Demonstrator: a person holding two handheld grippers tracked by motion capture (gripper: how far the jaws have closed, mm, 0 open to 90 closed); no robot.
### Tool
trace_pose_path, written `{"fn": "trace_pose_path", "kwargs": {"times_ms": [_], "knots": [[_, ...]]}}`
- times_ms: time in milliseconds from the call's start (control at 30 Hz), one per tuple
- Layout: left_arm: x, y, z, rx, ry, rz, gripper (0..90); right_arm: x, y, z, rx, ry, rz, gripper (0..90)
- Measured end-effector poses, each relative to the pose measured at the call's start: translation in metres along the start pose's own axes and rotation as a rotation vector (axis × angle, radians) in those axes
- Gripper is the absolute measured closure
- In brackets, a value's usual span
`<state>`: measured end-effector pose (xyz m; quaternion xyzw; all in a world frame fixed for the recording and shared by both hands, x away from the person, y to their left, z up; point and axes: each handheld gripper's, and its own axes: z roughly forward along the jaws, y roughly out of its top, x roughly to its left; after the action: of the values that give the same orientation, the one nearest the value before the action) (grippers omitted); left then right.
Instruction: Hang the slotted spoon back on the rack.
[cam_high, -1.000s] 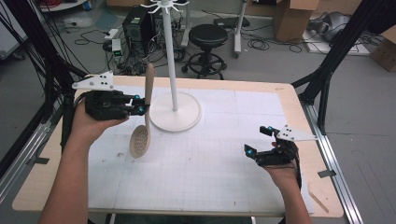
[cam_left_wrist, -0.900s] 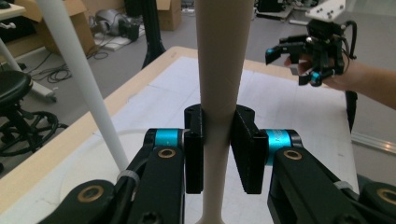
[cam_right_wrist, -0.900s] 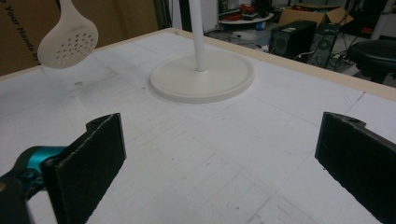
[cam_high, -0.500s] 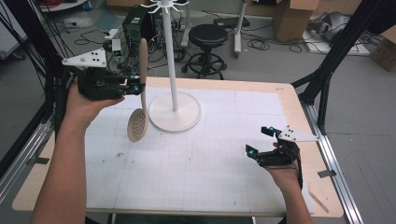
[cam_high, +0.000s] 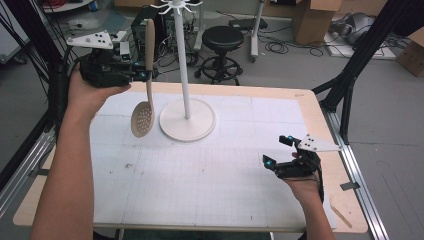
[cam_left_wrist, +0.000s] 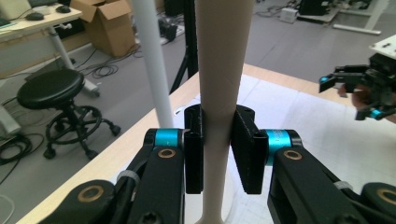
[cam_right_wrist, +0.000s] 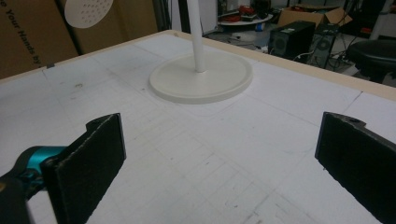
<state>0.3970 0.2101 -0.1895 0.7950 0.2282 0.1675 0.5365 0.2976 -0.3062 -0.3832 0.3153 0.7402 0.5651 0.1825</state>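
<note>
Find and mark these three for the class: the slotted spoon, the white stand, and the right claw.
slotted spoon (cam_high: 141, 118), high view, on its perforated bowl.
white stand (cam_high: 187, 121), high view, on its round base.
right claw (cam_high: 270, 165), high view, midway between its open fingertips.

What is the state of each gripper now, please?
Left gripper: shut on the slotted spoon, held up above the table.
Right gripper: open, holding nothing.

a beige slotted spoon with a long handle hangs upright above the table, perforated bowl downward, just left of a white hook stand's round base.
</note>
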Motion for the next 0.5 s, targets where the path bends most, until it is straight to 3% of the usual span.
{"fn": "trace_pose_path", "kwargs": {"times_ms": [300, 500], "knots": [[0.008, 0.016, 0.006, 0.036, 0.069, -0.013, 75.4, 0.0, 0.0, 0.0, 0.0, 0.001, -0.002, 0.8], [0.01, 0.018, 0.01, 0.061, 0.099, -0.022, 75.4, 0.0, 0.0, -0.002, -0.003, 0.0, 0.003, 0.7]]}}
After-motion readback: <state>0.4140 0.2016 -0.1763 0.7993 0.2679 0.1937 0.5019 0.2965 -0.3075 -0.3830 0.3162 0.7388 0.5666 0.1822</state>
